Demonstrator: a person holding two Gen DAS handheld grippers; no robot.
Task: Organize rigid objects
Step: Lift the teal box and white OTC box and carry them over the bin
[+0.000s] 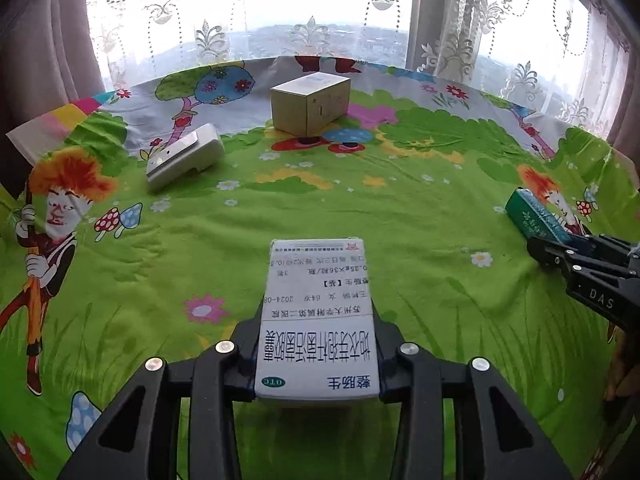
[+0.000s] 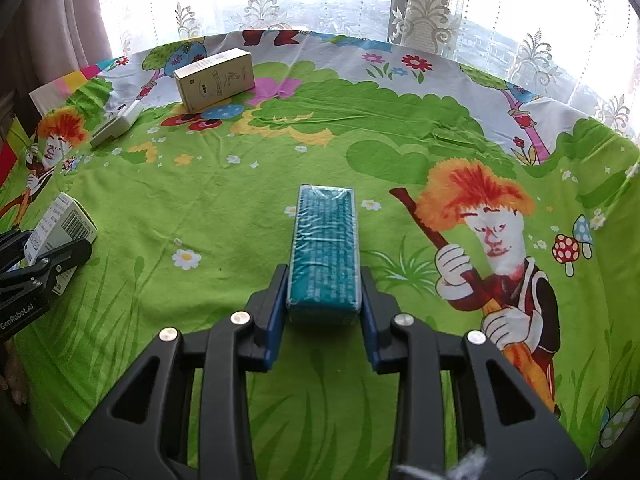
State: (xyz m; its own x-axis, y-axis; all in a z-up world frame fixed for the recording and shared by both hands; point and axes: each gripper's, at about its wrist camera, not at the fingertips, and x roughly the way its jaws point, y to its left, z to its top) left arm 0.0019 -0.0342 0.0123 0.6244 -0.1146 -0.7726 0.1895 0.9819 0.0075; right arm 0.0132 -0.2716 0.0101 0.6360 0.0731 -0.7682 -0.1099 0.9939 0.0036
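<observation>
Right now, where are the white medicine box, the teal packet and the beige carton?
white medicine box (image 1: 318, 312), left wrist view, printed top face.
teal packet (image 2: 325, 248), right wrist view, wrapped top face.
beige carton (image 1: 308, 106), left wrist view, front corner.

The table (image 2: 304, 168) is covered all over by a bright green cloth (image 1: 360, 208) with cartoon pictures: children with orange hair, trees, flowers and spotted mushrooms. The cloth has a few soft wrinkles in the middle. At the far side, a tan cardboard box (image 1: 310, 104) stands on the cloth, on top of a picture of red and blue shapes. To its left, a little nearer, a small silver-grey box (image 1: 184, 156) lies tilted, near a tree picture. The two sit apart and do not touch. The far edge of the table runs along a window with lacy curtains. Most of the green middle has nothing on it
</observation>
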